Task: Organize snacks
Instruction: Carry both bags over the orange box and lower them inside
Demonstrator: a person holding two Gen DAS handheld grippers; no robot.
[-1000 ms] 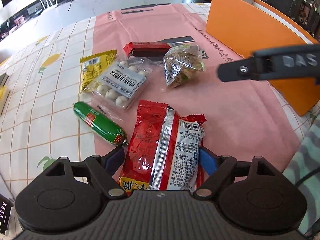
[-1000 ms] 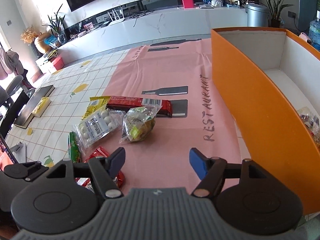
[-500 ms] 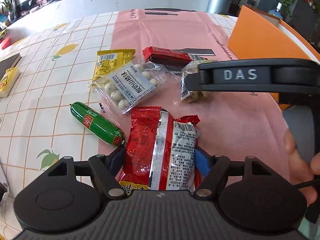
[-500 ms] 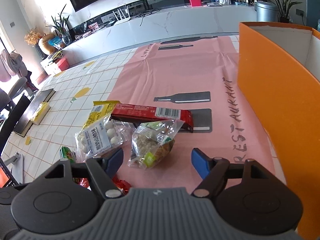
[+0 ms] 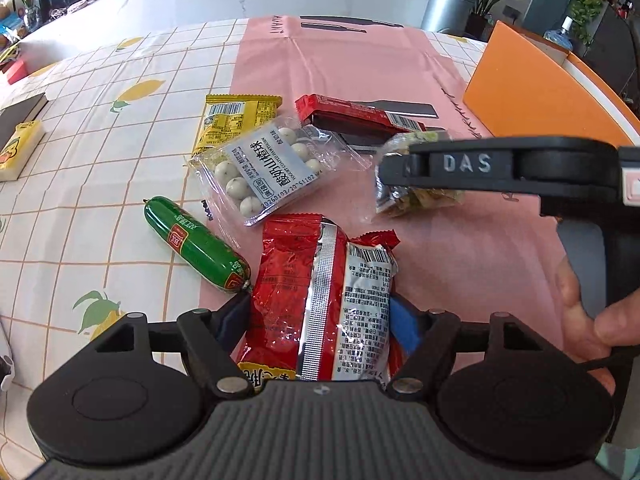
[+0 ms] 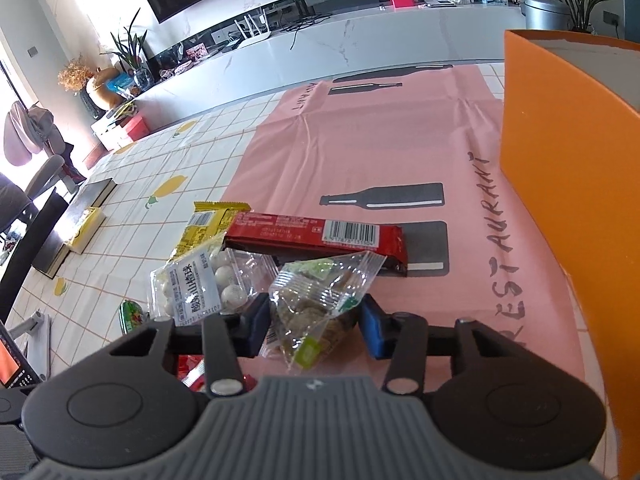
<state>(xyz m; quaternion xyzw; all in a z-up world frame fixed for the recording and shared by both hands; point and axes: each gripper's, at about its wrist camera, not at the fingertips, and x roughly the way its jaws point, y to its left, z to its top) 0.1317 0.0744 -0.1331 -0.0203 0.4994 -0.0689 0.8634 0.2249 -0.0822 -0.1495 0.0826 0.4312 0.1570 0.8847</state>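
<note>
The left gripper (image 5: 320, 320) has its blue fingers (image 5: 404, 322) pressed against both sides of a red and silver snack packet (image 5: 320, 300), gripping it; the packet's back shows a barcode and a block of small Chinese print, too fine to read. Just left of it on the checked, lemon-printed tablecloth (image 5: 100, 160) lies a green sausage (image 5: 196, 246) with a red label. Beyond that is a clear bag of white balls (image 5: 268, 170) whose pale label carries Chinese characters, the words "YOGURT COATED HAWTHORN", and a date code. A yellow packet (image 5: 232, 120) with a barcode lies partly under it.

The right gripper (image 6: 314, 322) has its fingers (image 6: 374, 330) closed in against a clear bag of brownish-green snacks (image 6: 316, 304), holding it on the pink mat (image 6: 400, 140). In the left wrist view the arm of this gripper bears the raised letters "DAS", and the person's right hand (image 5: 588, 320) holds its handle. Just behind the clear bag lies a long red bar (image 6: 316, 232) with a barcode on its wrapper. The mat is printed with dark bottle shapes and the word "RESTAURANT". An orange box (image 6: 560, 140) stands at the mat's right edge, well apart from the snacks. A black book (image 6: 76, 216) with a small yellow box (image 6: 86, 228) on it lies far left.
</note>
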